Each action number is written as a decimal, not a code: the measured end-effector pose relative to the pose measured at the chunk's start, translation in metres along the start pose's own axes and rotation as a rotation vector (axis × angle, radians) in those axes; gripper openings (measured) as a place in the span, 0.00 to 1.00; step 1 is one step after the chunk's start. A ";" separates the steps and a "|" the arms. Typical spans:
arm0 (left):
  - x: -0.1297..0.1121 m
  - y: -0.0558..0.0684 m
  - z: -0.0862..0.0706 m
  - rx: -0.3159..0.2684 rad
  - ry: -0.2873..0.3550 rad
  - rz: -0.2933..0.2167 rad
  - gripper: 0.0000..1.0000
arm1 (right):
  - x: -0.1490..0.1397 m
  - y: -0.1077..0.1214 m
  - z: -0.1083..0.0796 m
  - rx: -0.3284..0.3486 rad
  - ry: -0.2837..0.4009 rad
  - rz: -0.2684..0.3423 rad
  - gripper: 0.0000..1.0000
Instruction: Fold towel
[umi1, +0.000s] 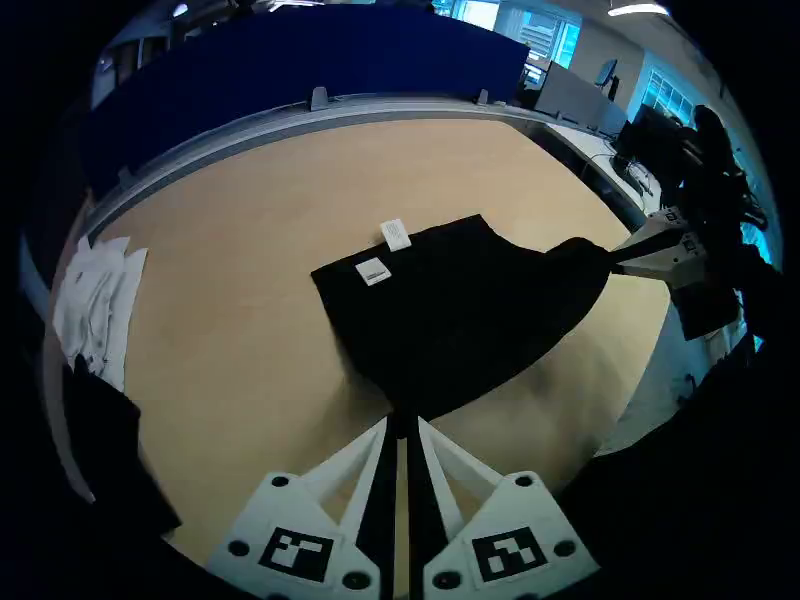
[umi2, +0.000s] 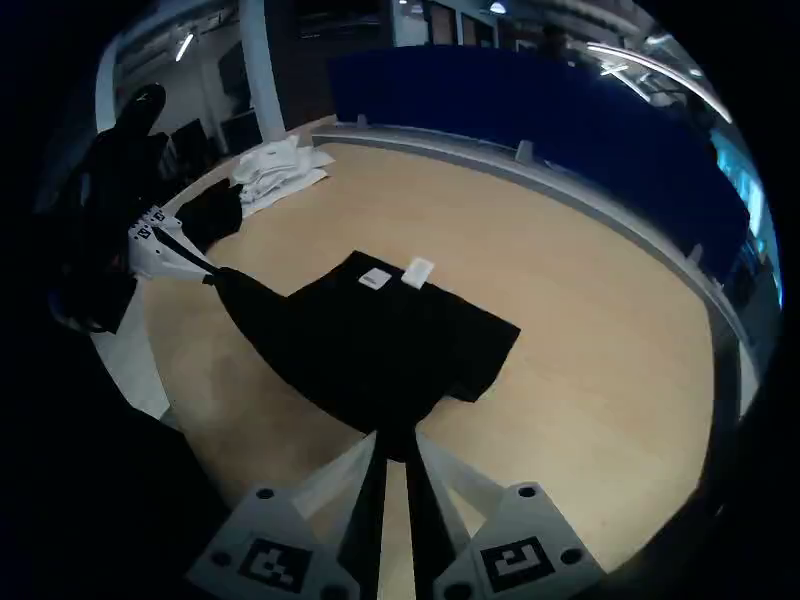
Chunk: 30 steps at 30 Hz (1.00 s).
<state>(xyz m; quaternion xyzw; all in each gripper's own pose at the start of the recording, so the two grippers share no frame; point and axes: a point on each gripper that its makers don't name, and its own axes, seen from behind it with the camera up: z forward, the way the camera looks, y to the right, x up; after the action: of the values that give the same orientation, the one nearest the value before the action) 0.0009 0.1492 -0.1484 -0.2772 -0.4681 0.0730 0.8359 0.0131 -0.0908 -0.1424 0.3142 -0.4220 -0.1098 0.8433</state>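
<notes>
Pinching towel (umi1: 460, 310) corners | left gripper (umi1: 403, 428), right gripper (umi2: 395, 440) | table (umi1: 250, 300)

Dim, bluish light; bright windows (umi1: 662, 95) and ceiling strips (umi1: 638, 9) glare at the rim. Fisheye bends the tabletop (umi1: 250, 300) edge; towel (umi1: 460, 310) loses detail in black

The left gripper (umi1: 405, 428): two white wedge-shaped fingers (umi1: 345, 470) tapering from broad blocks to thin tips, black along their inner faces. Each block bears a square black-and-white marker (umi1: 296, 553); dark round screw holes (umi1: 238, 548) sit around the marker at the block's corners. The right gripper (umi2: 397, 440): identical white build, with the same holes around each marker. The person wears dark clothing (umi2: 100, 190).
</notes>
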 end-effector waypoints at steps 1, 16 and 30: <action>0.001 0.000 0.000 0.000 0.000 0.000 0.06 | 0.000 0.000 0.000 0.000 -0.001 0.000 0.12; 0.045 -0.019 0.021 0.033 0.052 -0.007 0.06 | 0.020 0.027 0.018 -0.021 -0.021 0.007 0.12; 0.079 -0.045 0.070 0.053 0.072 -0.053 0.06 | 0.029 0.068 0.060 -0.040 -0.045 0.052 0.12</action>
<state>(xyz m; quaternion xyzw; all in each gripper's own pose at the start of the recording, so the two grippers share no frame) -0.0195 0.1700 -0.0373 -0.2446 -0.4427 0.0531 0.8610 -0.0218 -0.0771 -0.0547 0.2837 -0.4469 -0.1032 0.8421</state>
